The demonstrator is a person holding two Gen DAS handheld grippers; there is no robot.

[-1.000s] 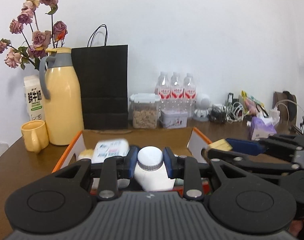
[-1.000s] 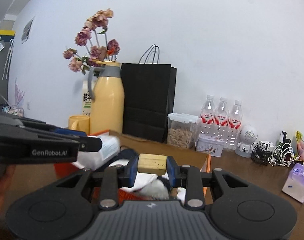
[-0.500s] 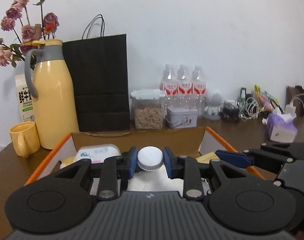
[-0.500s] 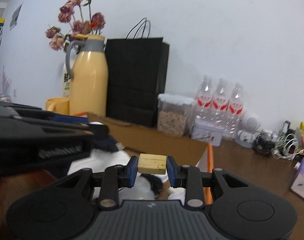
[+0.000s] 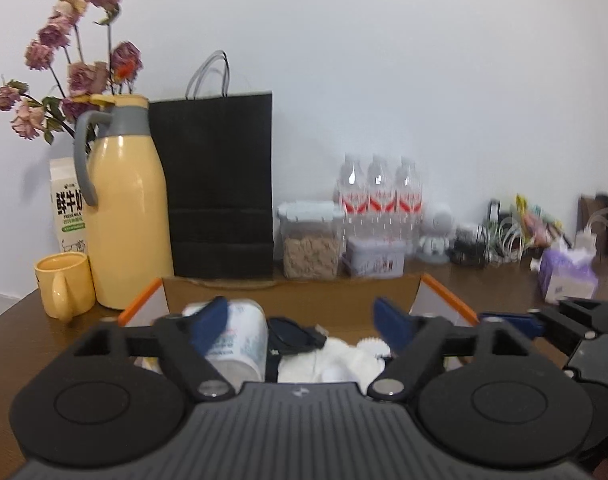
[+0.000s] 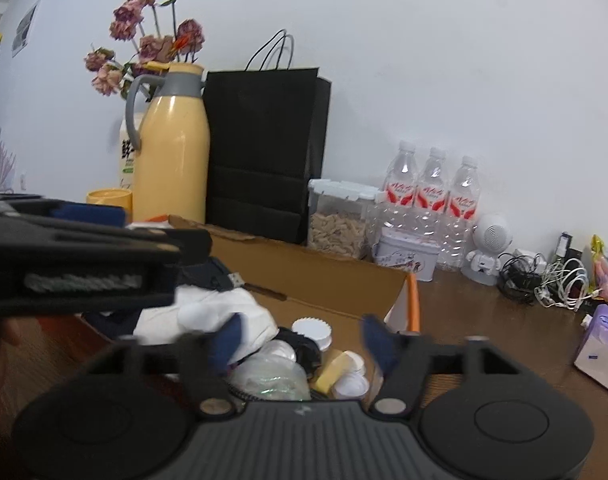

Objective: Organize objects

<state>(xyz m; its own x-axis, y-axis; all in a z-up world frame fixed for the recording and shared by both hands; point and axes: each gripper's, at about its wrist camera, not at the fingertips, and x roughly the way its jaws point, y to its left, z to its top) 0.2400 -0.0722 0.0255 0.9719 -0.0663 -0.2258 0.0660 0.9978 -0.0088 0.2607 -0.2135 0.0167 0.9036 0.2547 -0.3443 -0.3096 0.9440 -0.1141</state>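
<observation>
Both claws just sprung wide over the cardboard box (image 6: 343, 276) on the counter (image 6: 483, 320): left claw (image 5: 302, 320) and right claw (image 6: 300, 338) empty, white-capped bottle (image 6: 315, 330) and yellow block (image 6: 331, 370) dropped inside; delivery apparently complete.

A plain white wall (image 5: 383, 60) rises behind a dark brown wooden desk (image 6: 483, 320), evenly lit with soft shadows. At the far left of the right wrist view, a small vent-like grille (image 6: 24, 30) sits high on the wall.
</observation>
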